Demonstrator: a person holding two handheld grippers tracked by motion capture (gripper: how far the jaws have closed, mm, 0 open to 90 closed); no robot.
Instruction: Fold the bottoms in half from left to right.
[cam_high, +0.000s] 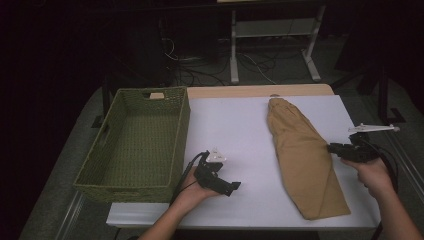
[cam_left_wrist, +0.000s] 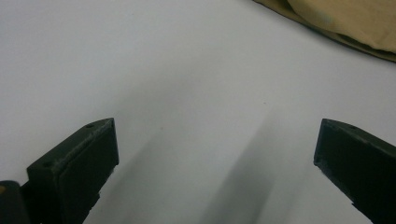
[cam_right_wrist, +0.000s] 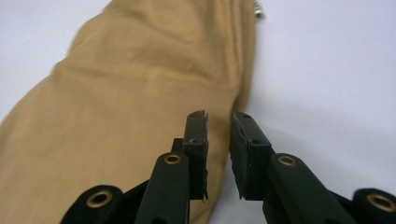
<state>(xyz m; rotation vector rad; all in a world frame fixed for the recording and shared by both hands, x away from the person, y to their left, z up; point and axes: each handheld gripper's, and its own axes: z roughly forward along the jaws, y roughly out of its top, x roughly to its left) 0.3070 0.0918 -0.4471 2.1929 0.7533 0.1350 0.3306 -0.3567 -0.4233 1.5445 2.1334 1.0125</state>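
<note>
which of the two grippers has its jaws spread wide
The left gripper, resting on bare white table beside the green basket. Its jaws stand far apart; the right gripper, at the tan cloth's edge, shows a narrow gap.

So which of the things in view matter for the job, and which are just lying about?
In the job:
- tan folded garment
- right tool, a small gap between its pads, at the garment's edge
- left tool, open over bare table
- likely the green woven basket

Lying about:
- white table frame and cables on the floor behind
</note>
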